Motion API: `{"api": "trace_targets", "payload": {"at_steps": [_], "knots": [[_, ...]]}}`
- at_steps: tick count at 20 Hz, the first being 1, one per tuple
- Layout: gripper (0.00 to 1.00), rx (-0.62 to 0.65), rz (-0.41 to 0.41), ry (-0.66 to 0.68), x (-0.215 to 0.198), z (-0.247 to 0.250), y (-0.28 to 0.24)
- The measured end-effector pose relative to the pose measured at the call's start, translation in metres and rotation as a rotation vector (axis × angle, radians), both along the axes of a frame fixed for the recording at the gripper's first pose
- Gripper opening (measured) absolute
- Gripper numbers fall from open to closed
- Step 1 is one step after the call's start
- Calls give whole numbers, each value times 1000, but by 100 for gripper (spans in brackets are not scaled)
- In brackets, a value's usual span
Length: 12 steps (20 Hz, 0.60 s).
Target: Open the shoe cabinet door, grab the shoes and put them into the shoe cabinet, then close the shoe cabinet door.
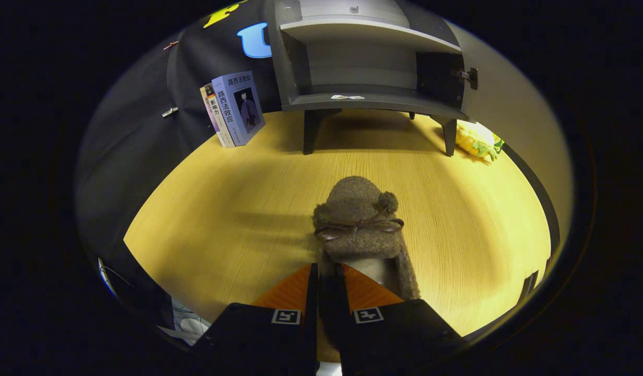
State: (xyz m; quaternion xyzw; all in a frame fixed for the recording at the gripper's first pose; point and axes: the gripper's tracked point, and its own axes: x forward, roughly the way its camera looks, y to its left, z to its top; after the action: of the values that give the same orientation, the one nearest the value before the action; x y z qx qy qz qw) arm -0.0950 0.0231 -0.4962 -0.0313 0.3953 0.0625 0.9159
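A brown fuzzy slipper (360, 219) is sitting on the wooden table (222, 209), toe pointing away toward the cabinet, with a thin brown bow lying across its top and a small pompom beside the bow. Its heel end is reaching back between the fingers of the tool (326, 274), and the left side wall of its opening is lying in the narrow gap there. The tool's fingers are standing nearly together, one outside that wall and one inside the opening; both appear to be pressing on the wall, pinching it.

Beyond the slipper, well apart from it across bare table, the grey shoe cabinet (368, 62) is standing on short dark legs with its door (509, 104) swung open to the right, a latch showing at the door's inner edge. Inside, a shelf is dividing the space, and a small pale scrap is lying on the front edge of the bottom board.

Left of the cabinet, two books (235, 109) are leaning upright against the dark cloth wall. Right of the cabinet's legs, below the open door, a yellow and green soft toy (478, 141) is lying on the table.
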Motion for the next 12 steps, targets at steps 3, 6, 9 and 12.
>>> {"api": "trace_targets", "payload": {"at_steps": [3,6,9,12], "knots": [[22,-15,-14,-13,17,-10,-3],[27,4,-32,-36,33,-12,-2],[27,27,-39,-52,40,-13,0],[26,8,-43,-62,41,-15,-3]]}}
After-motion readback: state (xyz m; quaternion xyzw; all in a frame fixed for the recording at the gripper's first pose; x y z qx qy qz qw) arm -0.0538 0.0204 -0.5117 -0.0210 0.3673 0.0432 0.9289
